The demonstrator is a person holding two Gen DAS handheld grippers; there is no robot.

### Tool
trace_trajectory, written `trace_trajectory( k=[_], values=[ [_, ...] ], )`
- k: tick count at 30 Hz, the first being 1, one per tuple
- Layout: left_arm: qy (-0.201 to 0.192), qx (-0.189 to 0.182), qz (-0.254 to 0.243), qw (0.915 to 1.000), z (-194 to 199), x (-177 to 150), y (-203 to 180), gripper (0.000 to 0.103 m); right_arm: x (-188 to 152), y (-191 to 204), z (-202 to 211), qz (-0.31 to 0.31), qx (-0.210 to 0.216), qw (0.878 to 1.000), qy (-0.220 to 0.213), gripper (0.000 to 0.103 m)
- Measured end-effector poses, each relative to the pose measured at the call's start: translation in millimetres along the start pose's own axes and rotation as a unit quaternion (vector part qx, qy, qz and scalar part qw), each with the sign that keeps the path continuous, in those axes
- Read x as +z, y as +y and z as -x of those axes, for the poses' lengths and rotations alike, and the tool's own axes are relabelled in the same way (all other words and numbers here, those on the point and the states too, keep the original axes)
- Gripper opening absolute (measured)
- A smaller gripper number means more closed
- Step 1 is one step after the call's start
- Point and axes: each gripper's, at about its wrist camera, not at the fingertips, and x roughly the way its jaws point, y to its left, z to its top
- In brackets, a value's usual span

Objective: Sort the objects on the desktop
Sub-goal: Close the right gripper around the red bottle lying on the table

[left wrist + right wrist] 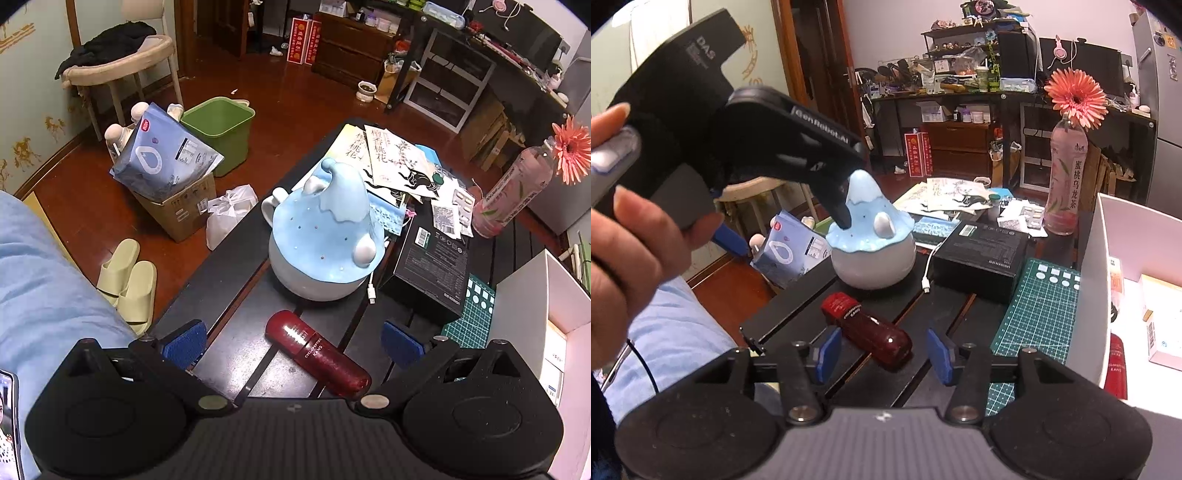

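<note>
Red bottle [866, 334] lies loose on the near table [798, 310], between the right gripper [882, 356]'s parted, empty jaws. Left gripper [291, 341] wide, empty. White box [1089, 280] right already holds items; bottle, black box [979, 254], papers [945, 195] left.

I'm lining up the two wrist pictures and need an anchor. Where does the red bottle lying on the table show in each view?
Left wrist: the red bottle lies low in the centre, slanting down to the right, between the open blue pads.
Right wrist: low centre too, in front of the blue pads.
Shared landmark: the blue mountain-shaped ornament just beyond the bottle in both views.
</note>
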Motion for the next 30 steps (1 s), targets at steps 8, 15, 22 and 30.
trace_trajectory(
  k=[8,15,22,30],
  values=[
    [0.006,0.0,0.003,1.0,-5,1,2,0.102,-5,1,-10,0.013,-0.004,1.0,0.009,0.051],
    [0.011,-0.003,0.006,0.9999,-8,1,4,0.102,-9,2,-21,0.028,-0.006,0.999,0.024,0.051],
    [0.011,-0.003,0.007,0.9999,-9,3,5,0.102,-8,8,-35,0.063,0.009,0.997,0.032,0.051],
    [0.014,0.002,0.027,0.9995,-13,7,18,0.102,-2,27,-58,0.131,0.014,0.991,0.035,0.049]
  ],
)
